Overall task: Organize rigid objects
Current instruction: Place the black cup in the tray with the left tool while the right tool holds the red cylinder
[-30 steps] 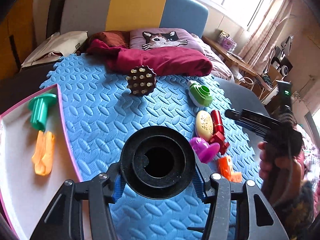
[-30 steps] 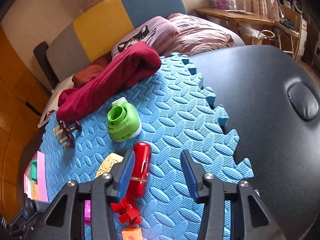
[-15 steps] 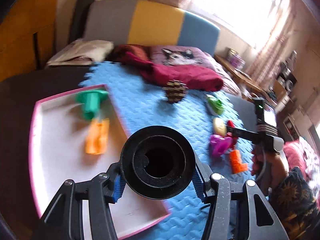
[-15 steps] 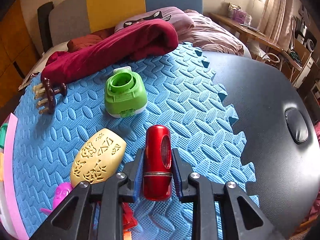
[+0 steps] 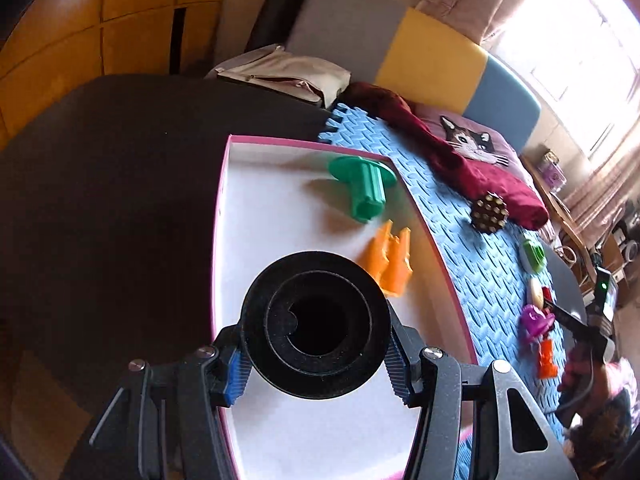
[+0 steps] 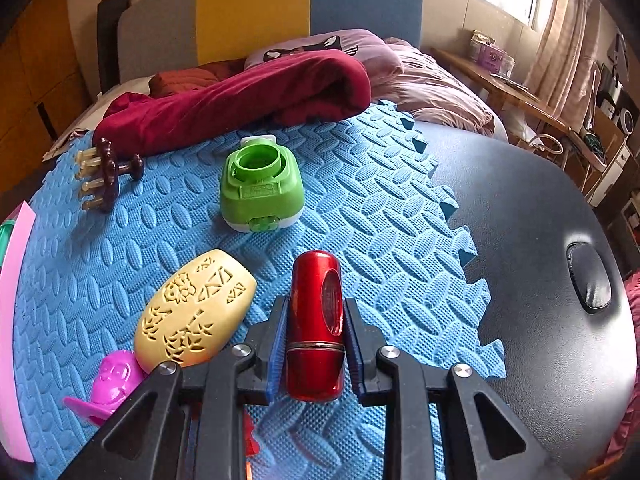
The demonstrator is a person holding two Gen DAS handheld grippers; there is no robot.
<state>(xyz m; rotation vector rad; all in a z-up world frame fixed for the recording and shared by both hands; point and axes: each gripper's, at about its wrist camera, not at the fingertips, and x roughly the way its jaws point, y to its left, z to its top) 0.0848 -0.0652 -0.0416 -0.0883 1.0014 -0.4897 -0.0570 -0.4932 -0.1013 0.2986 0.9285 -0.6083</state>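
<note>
Glossy red cylinder (image 6: pixel 316 328); ridged foam mat (image 6: pixel 360 208).

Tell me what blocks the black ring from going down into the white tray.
Nothing visible does. The left claw holds the black ring over bare floor of the white tray; the green piece and orange piece lie farther back.

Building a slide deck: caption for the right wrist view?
Right gripper shut on red cylinder on blue foam mat.

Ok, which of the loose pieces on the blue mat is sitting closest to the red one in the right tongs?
The cream oval carved piece, lying just beside the red cylinder on the pink-tray side. The green piece and brown spiked one sit farther back.
</note>
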